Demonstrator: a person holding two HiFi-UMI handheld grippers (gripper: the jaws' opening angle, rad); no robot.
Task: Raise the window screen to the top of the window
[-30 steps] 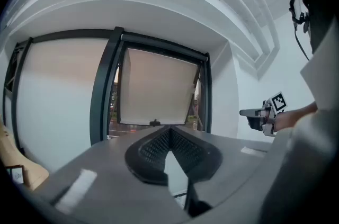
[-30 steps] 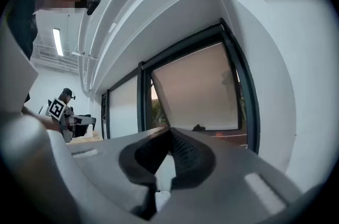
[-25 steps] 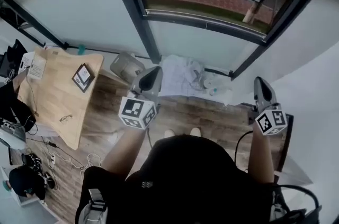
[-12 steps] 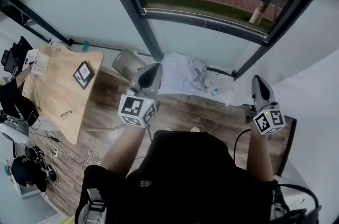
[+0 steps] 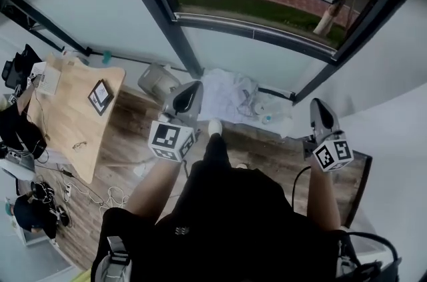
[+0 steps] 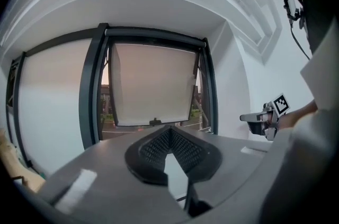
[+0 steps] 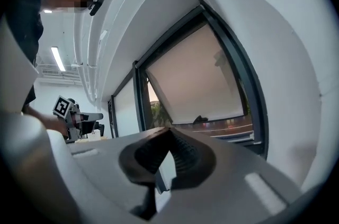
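Window screen, one, bottom bar low in frame, left tool and right tool, both pressed together

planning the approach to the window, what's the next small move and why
Probably carry the right gripper forward to the small dark handle at the bottom edge of the window screen, opening its fingers on the way. Both it and the left gripper are shut, empty and well short of that handle, and the screen is pulled far down.
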